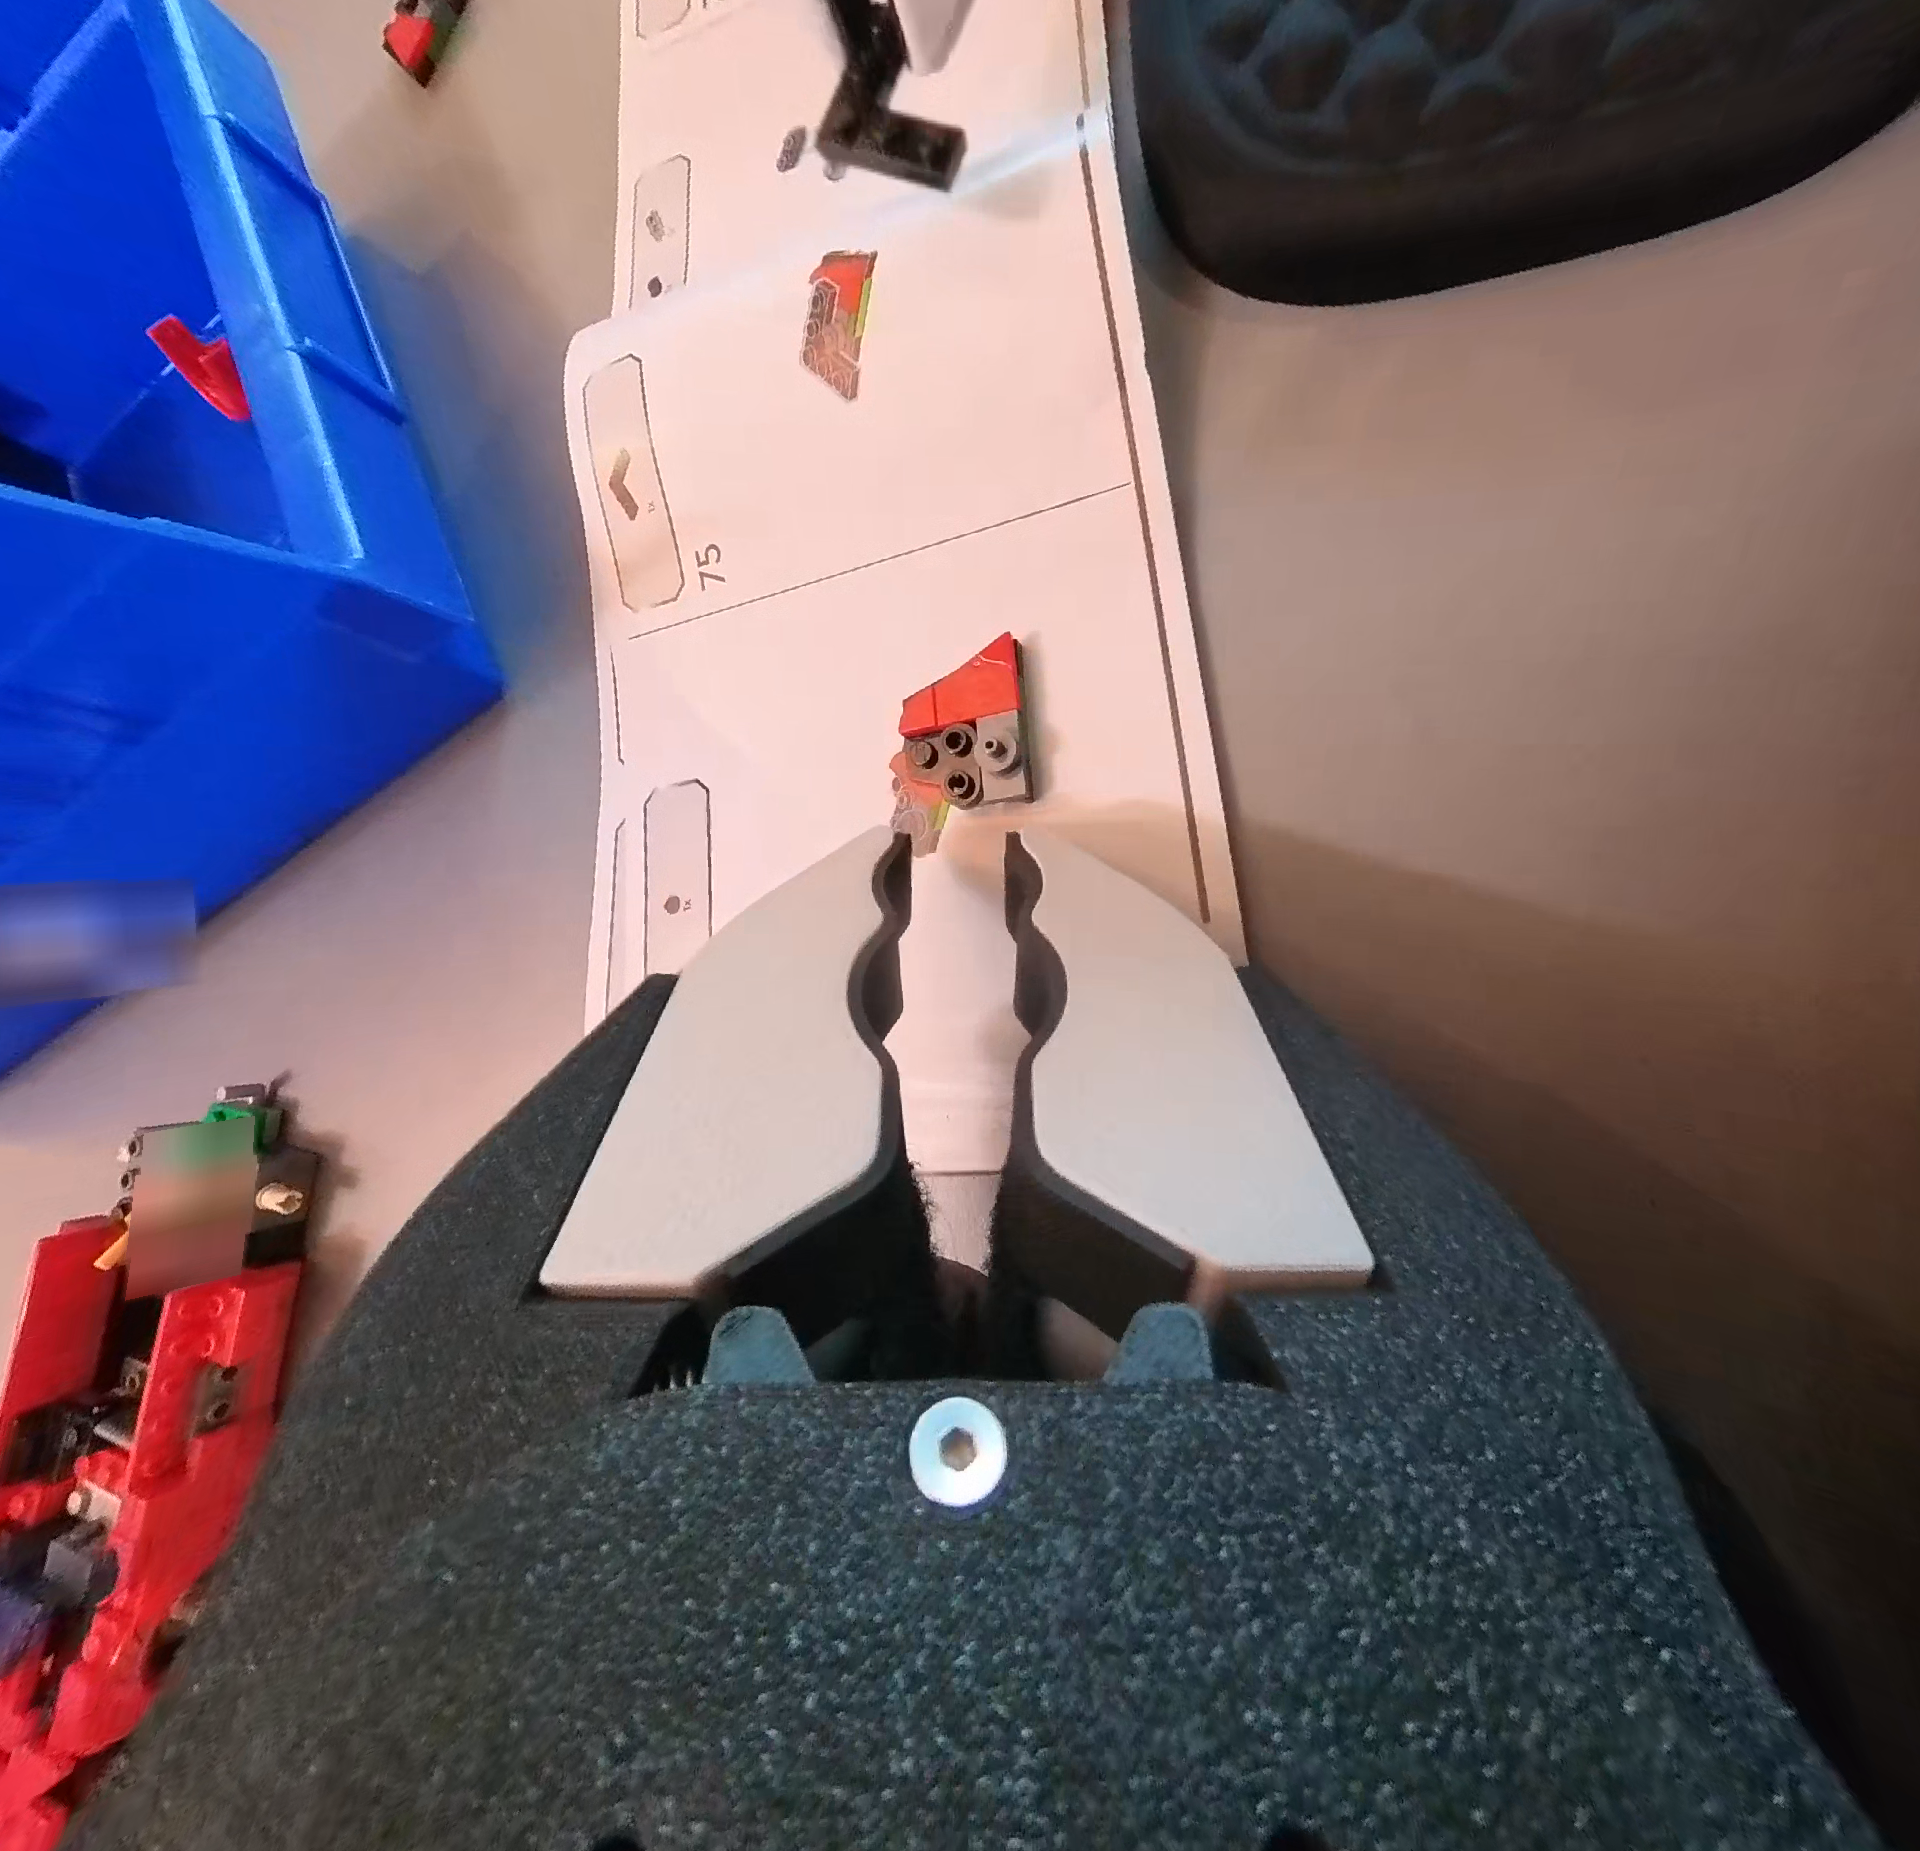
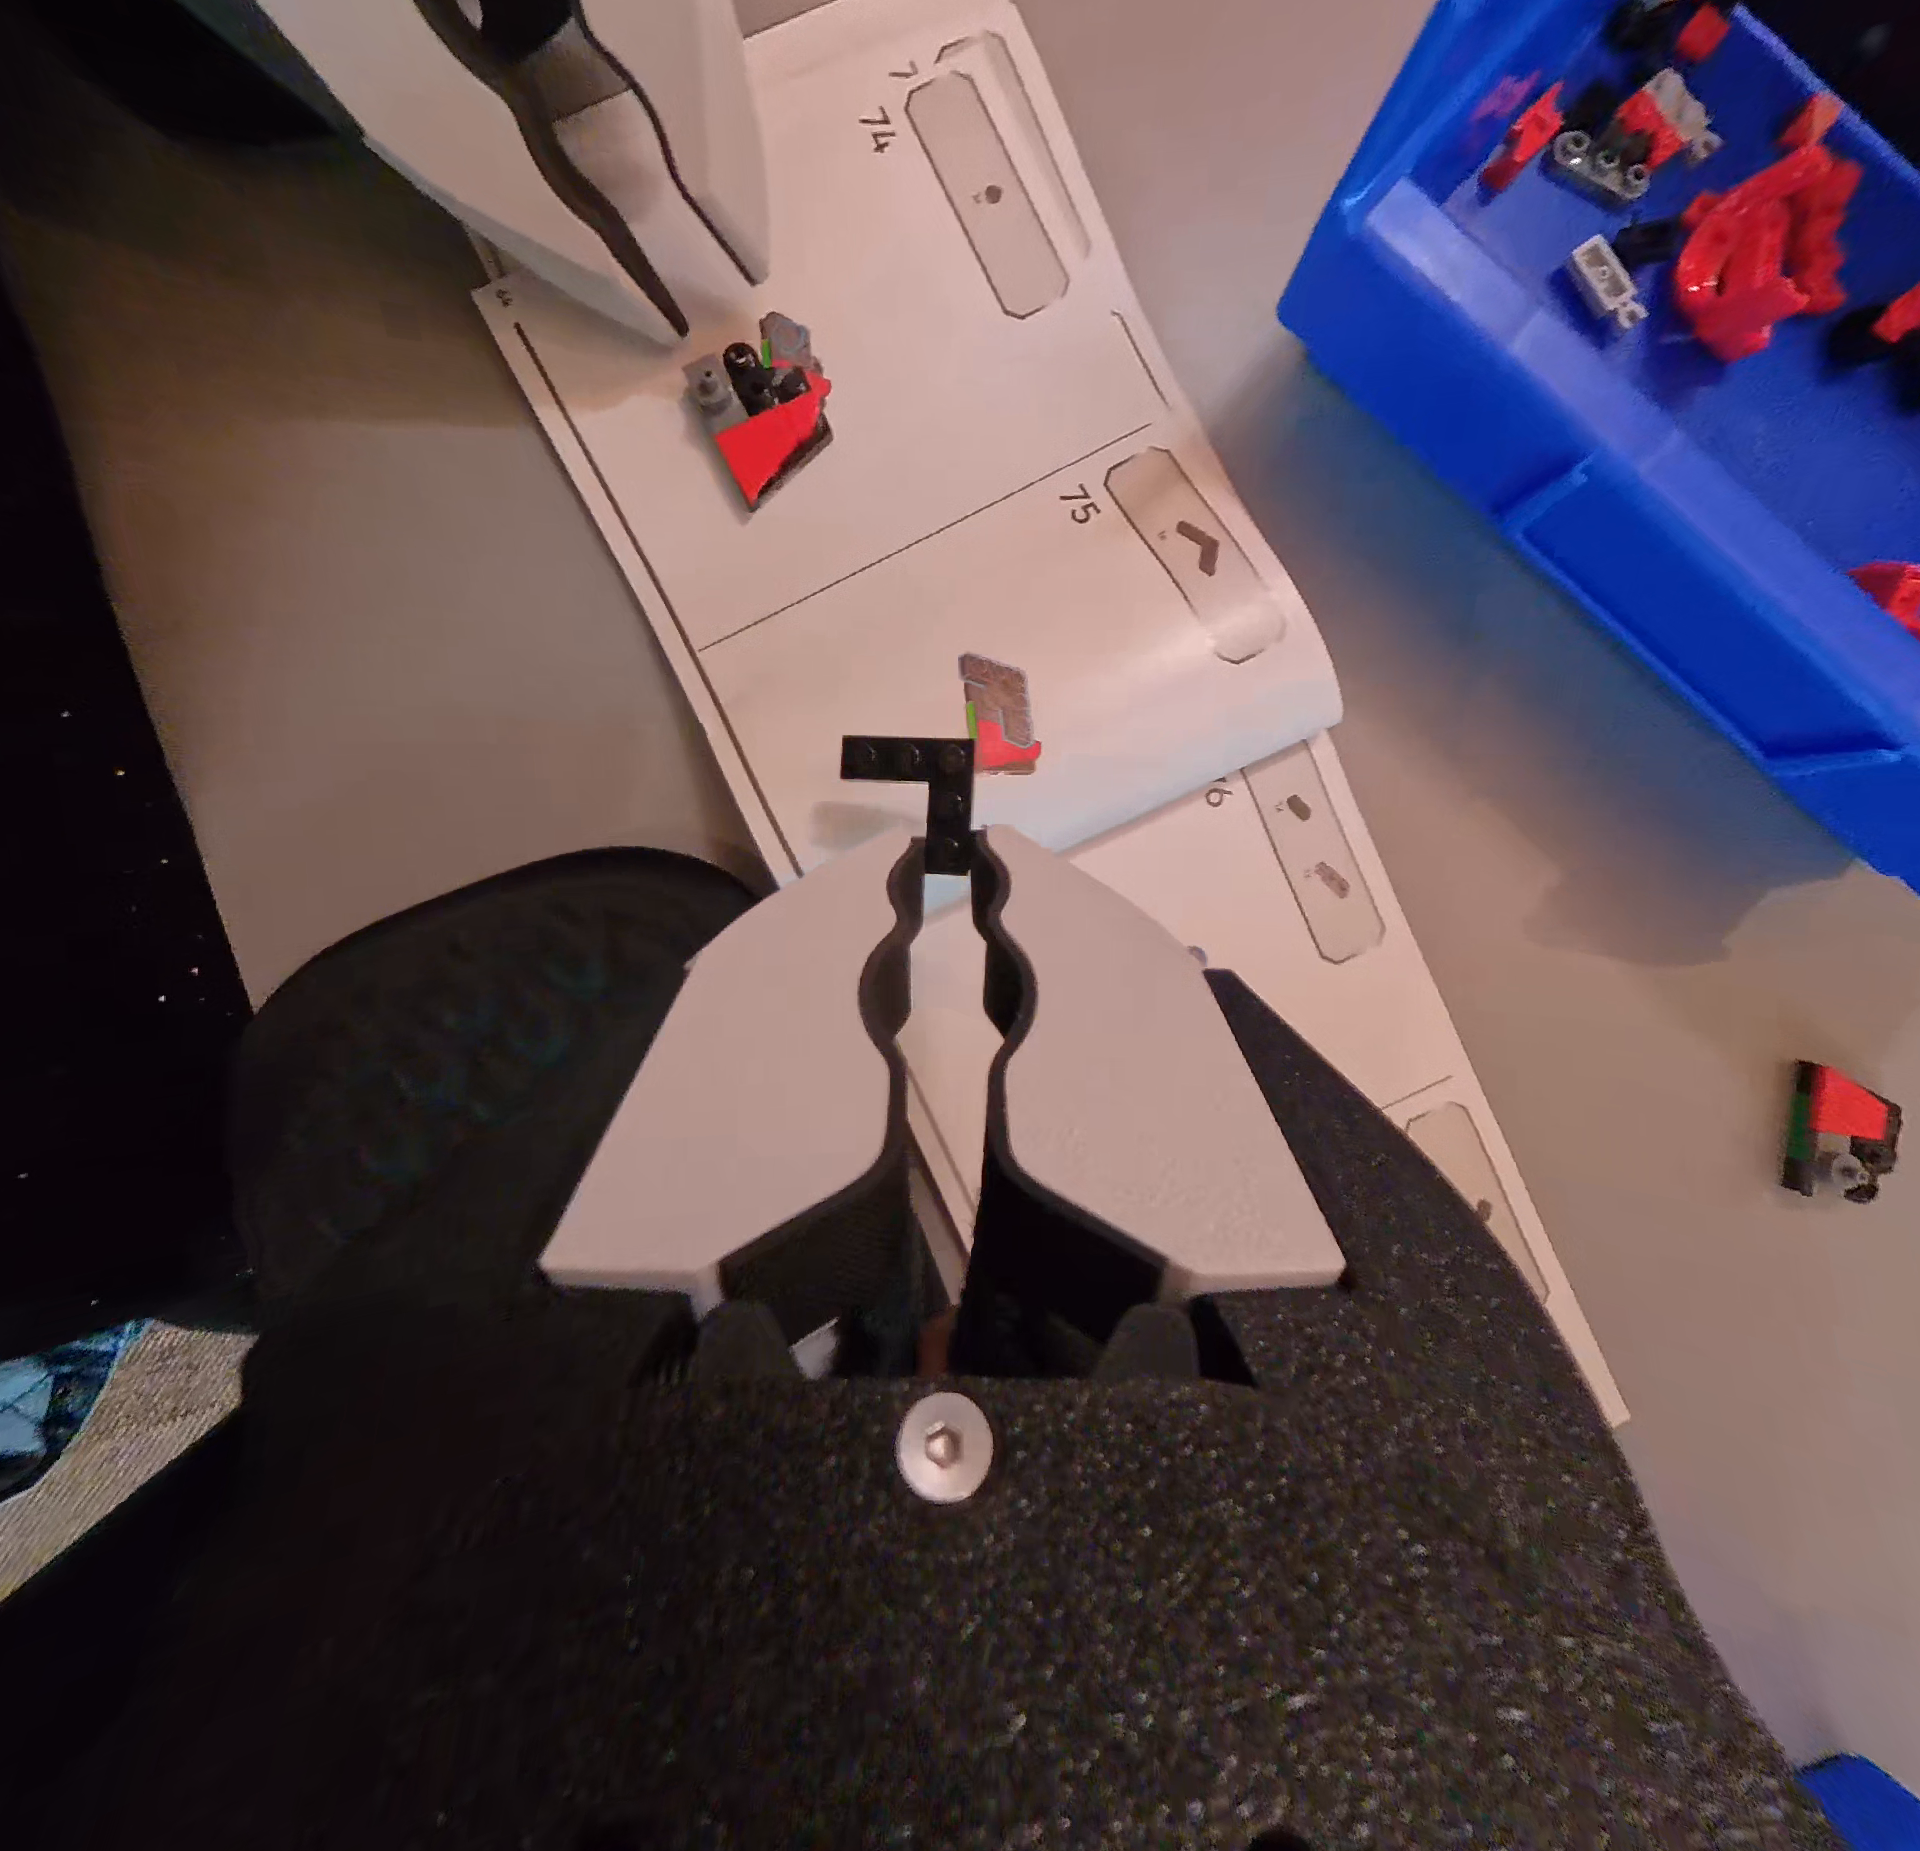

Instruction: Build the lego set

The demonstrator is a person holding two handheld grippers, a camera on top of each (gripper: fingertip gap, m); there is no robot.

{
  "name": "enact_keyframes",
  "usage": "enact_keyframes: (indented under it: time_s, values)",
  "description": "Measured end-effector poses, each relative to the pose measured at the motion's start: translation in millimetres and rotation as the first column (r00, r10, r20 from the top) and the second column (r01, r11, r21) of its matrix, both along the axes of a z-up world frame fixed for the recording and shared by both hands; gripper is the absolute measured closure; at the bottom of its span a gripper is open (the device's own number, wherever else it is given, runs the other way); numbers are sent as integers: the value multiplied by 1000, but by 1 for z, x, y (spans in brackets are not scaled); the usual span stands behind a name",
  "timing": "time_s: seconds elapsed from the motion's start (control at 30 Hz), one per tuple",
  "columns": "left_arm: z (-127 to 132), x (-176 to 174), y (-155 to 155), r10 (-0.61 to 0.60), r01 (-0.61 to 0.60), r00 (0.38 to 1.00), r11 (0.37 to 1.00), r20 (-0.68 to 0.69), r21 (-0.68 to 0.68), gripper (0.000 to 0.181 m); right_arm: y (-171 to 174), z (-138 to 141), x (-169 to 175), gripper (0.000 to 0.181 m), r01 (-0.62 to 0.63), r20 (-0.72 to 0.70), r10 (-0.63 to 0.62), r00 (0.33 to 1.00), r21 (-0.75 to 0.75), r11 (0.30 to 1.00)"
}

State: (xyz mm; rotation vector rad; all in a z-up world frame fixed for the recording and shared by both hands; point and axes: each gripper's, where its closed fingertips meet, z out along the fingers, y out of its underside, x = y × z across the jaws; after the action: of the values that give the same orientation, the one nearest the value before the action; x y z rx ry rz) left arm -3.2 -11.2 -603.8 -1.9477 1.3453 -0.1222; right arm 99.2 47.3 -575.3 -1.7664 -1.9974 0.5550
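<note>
Left wrist view: left tool (image 1: 954,837) spread, nothing between its fingers, tips just short of a small red-and-grey sub-assembly (image 1: 968,741). The sub-assembly lies flat on the open instruction booklet (image 1: 997,513), studs up. Farther up the booklet, the right tool's tips (image 1: 862,56) hold a black L-shaped plate (image 1: 899,144) above the page; blurred. Blue parts bin (image 1: 239,513) left of the booklet, a red piece (image 1: 197,367) in one compartment. Partly built red model (image 1: 135,1406) on the surface, near-left of the booklet. A second small red-and-black sub-assembly (image 1: 424,19) beyond the bin.

Right wrist view: right tool (image 2: 948,851) pinching the black L-shaped plate (image 2: 925,762) by one leg, over the booklet (image 2: 914,554). Red-and-grey sub-assembly (image 2: 764,414) farther up the page, the left tool's (image 2: 717,305) tips just beside it. Blue bin (image 2: 1621,471) right of the booklet, holding loose red, black and grey pieces.
</note>
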Motion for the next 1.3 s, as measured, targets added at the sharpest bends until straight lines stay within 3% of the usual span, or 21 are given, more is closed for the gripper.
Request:
enact_keyframes:
  time_s: [0.27,0.83,1.17,1.3]
  values:
    - [9,0,0,-6,6,997,1000,76,8,164,-13,-1,-9,173,-67,20,68,998,-38,997]
    - [16,3,-2,-39,40,989,999,141,0,138,-25,-1,-21,173,-148,6,148,989,-50,988]
    - [21,7,-4,-67,66,985,998,158,15,142,-30,-2,-26,173,-187,19,188,982,-48,981]
    - [19,-1,-4,-48,48,991,999,129,3,144,-38,-3,-48,173,-214,-29,212,977,-72,974]
